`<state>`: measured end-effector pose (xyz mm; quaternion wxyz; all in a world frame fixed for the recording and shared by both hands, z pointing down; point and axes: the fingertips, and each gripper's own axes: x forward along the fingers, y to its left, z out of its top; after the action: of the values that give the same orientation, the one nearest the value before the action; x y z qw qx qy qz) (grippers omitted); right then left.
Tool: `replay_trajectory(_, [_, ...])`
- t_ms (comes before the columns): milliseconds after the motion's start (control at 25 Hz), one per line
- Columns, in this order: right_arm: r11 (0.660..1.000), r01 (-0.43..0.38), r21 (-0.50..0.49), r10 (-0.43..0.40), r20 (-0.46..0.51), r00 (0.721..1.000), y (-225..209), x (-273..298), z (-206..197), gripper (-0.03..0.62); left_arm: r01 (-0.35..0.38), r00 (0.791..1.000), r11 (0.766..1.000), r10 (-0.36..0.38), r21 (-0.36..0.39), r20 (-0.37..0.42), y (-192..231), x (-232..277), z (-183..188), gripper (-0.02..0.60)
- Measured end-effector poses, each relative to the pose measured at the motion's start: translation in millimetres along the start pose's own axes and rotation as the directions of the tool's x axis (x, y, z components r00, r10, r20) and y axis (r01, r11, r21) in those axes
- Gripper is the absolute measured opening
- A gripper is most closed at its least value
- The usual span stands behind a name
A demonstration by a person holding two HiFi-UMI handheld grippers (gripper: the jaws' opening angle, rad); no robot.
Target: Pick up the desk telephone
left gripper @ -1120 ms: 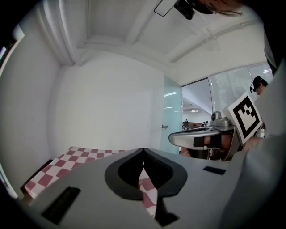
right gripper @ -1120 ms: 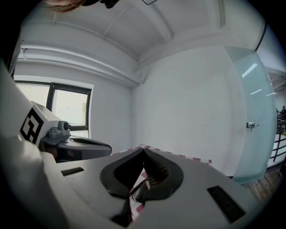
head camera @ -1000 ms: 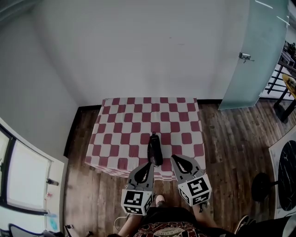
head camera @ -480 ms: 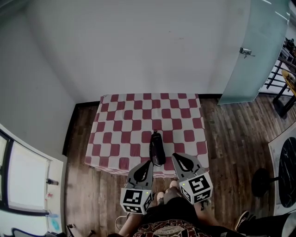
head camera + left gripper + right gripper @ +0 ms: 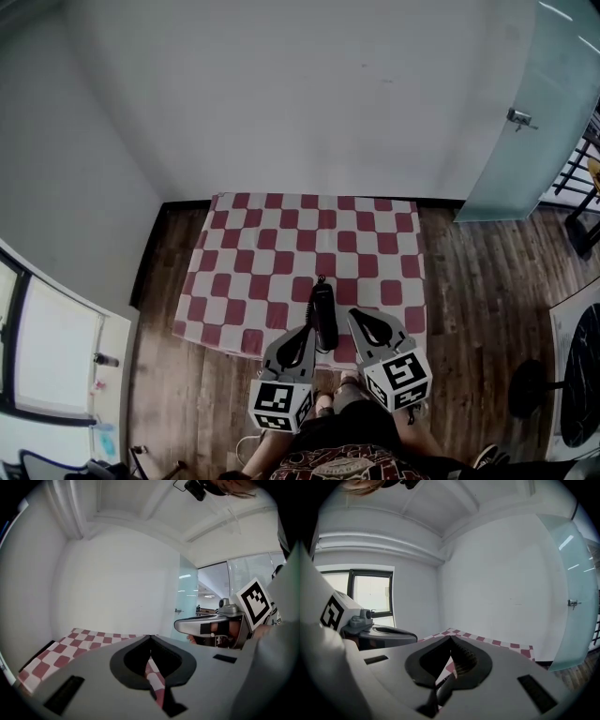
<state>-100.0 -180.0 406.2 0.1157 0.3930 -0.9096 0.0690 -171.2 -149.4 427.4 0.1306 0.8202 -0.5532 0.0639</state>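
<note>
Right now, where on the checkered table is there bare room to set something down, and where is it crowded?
Bare cloth: the whole far half of the table by the wall, and the left side out to its edge. Crowded: the near edge right of centre, where the phone lies between the left gripper and the right gripper.

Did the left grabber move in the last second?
Yes. Against the checkered table, the left gripper has slid forward, away from the person: its tip now reaches further alongside the telephone.
</note>
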Motion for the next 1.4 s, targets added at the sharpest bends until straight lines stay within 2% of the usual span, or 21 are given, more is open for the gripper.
replay_trajectory(360, [0.999,-0.049,0.004,0.049,-0.007,0.999,-52.2,35.0,12.8,0.018,-0.033,0.999,0.999,0.032,-0.019,-0.011,4.8,63.2,17.9,0.008])
replay_trajectory(680, [0.993,-0.122,-0.009,0.122,-0.008,0.993,-73.1,55.3,20.4,0.018,-0.083,0.996,0.996,0.082,-0.023,-0.028,7.5,94.6,23.4,0.009])
replay_trajectory(960, [0.991,-0.135,0.013,0.135,-0.038,0.990,-80.0,60.7,1.0,0.018,-0.108,0.992,0.993,0.104,-0.050,-0.070,12.1,104.8,0.5,0.009])
replay_trajectory(1200, [0.994,-0.099,0.051,0.102,-0.074,0.992,-91.3,64.3,-16.2,0.018,-0.092,0.986,0.992,0.079,-0.082,-0.148,16.6,120.9,-29.7,0.009])
replay_trajectory(1400, [0.995,-0.060,0.075,0.067,-0.094,0.993,-96.1,69.4,-22.9,0.018,-0.082,0.970,0.987,0.047,-0.142,-0.237,27.1,128.4,-68.4,0.009])
